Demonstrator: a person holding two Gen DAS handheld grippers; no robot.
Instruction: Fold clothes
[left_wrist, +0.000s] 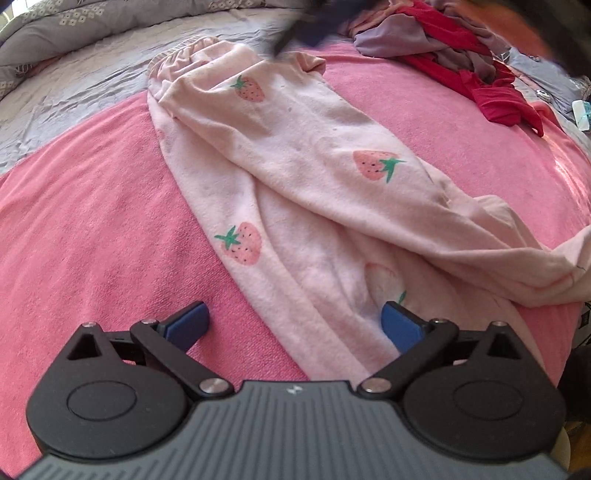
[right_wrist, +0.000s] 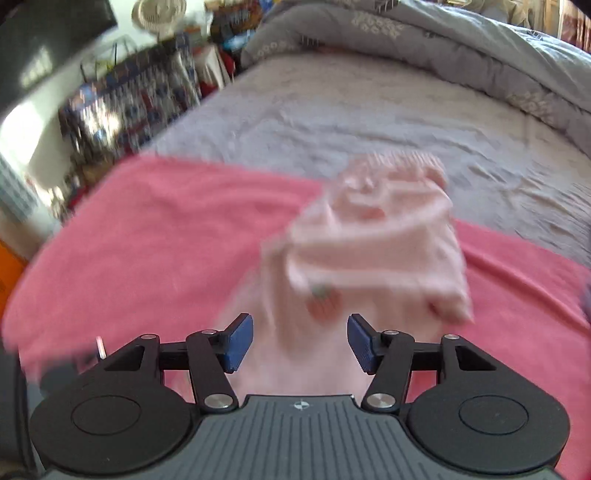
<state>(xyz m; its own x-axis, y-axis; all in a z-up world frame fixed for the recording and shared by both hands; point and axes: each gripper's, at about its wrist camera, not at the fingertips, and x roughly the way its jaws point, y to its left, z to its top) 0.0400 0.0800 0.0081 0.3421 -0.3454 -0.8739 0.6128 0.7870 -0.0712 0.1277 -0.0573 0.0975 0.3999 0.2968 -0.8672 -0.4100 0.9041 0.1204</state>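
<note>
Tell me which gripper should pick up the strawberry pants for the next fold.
Left, probably. The left gripper hangs wide open over the strawberry pants' near end, one pad already above the cloth. The right gripper's view is motion-blurred.

The right wrist view is smeared with blur, so the pink pants (right_wrist: 369, 251) and the clutter (right_wrist: 122, 99) beside the bed can't be made out. In the left view, a dark blurred shape (left_wrist: 314, 26) hides the pants' far end, and the right edge cuts off their near end.
</note>
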